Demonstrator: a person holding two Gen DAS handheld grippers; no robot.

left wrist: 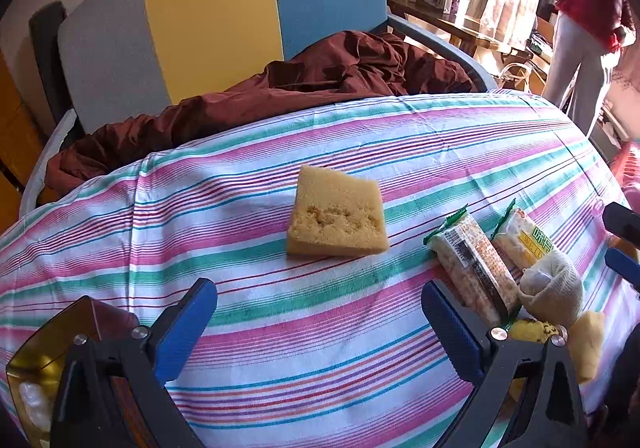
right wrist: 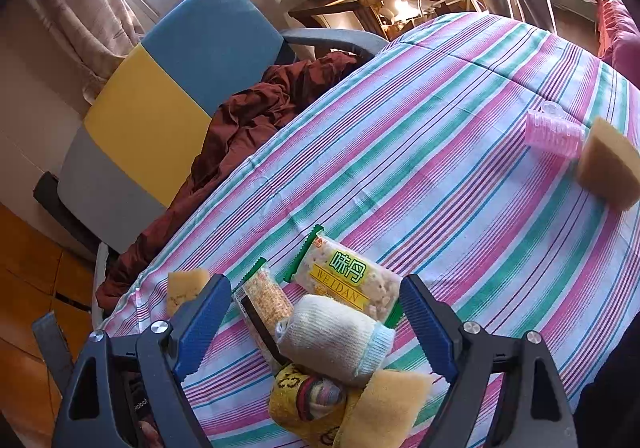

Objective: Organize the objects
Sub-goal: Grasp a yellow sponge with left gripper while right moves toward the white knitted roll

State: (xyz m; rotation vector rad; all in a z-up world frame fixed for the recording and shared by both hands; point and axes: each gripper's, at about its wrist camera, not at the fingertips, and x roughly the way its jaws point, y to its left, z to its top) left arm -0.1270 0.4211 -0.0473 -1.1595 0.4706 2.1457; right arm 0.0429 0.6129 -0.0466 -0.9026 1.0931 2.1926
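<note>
Left wrist view is showing the left gripper [left wrist: 320,312] gaping wide and empty short of the sponge [left wrist: 337,213]; a skewed closing risks shoving it across the striped cloth [left wrist: 248,184]. Right of that sponge, the right gripper [right wrist: 310,322] is hanging open, straddling the rolled sock [right wrist: 334,338] unpinched. Left, an amber box [left wrist: 44,348] is holding something pale.

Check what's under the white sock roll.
The white sock roll lies on two snack packs, a yellow sock roll and a sponge. Anything beneath the overlap is hidden.
</note>
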